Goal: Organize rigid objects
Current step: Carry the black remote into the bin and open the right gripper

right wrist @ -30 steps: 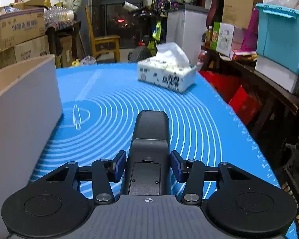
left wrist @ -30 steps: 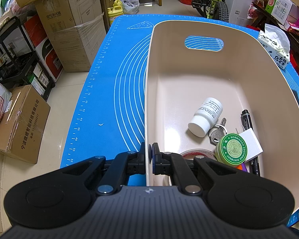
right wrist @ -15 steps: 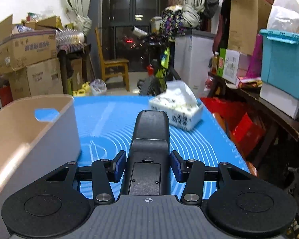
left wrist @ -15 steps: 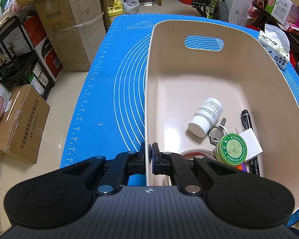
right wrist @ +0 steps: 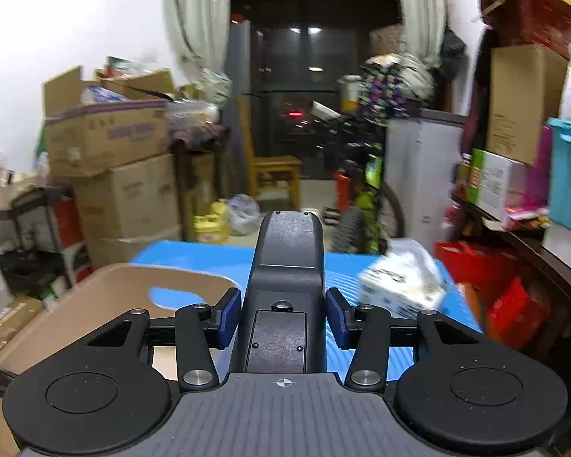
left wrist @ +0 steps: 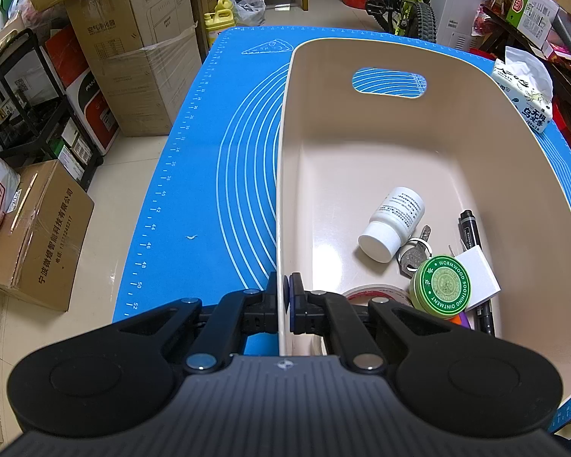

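Now the right gripper (right wrist: 283, 318), jaws clamped on the dark grey plastic remote control (right wrist: 285, 266), has risen off the blue mat (right wrist: 194, 253) toward the beige plastic tub (left wrist: 285, 175), whose near-left rim the left gripper (left wrist: 284, 301) pinches tight, so a drop-in looks next.

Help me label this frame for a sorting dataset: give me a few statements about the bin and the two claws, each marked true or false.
1. The left claw is clamped on the beige bin wall. True.
2. The right claw is empty. False: it holds a dark remote control.
3. The white pill bottle lies on its side inside the bin. True.
4. The green ointment tin sits on the blue mat outside the bin. False: it is in the bin.
5. The tissue box is inside the bin. False: it stands outside.
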Demonstrator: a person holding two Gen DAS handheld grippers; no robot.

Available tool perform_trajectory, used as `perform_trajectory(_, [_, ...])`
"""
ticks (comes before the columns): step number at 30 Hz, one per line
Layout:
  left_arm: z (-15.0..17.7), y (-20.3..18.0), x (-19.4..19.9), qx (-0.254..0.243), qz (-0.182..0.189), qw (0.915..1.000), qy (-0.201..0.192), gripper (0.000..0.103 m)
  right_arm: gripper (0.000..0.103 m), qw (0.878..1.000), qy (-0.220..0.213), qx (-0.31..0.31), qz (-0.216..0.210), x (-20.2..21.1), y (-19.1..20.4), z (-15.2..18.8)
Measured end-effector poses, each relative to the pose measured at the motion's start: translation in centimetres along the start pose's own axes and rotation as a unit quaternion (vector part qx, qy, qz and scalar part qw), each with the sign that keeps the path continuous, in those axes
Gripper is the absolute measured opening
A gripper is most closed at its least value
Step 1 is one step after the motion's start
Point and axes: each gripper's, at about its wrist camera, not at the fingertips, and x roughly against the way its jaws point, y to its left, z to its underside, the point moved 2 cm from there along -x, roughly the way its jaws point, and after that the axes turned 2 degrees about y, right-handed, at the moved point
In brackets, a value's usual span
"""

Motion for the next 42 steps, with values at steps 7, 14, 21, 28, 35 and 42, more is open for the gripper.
perform_trajectory(7, [0.0,0.0,0.0,0.0,0.0,1.0,0.0,0.005,0.054,0.998,0.001,0.018,-0.057,0.0,4.4,-1.7])
perform_trajectory(14, [0.2,-0.6,-0.2,0.0,0.0,1.0,0.0,0.005,0.054,0.993,0.049,0.038,-0.099,-1.6,8.6,-0.8])
perform_trajectory(21, [0.3,-0.6,-0.2,-0.001,-0.001,1.0,0.0,0.005,0.054,0.984,0.125,0.059,-0.115,-3.4,11.2,1.8])
perform_trajectory(28, [0.3,-0.6,-0.2,-0.001,0.0,1.0,0.0,0.005,0.054,0.971,0.209,0.065,-0.096,-5.5,12.1,3.6])
perform_trajectory(35, [0.3,-0.5,-0.2,-0.001,-0.001,1.0,0.0,0.005,0.054,0.95,0.282,0.096,-0.091,-6.9,12.8,4.6])
perform_trajectory(42, [0.3,-0.4,-0.1,-0.002,-0.003,1.0,0.0,0.007,0.059,0.946,0.297,0.093,-0.096,-6.8,13.0,4.7])
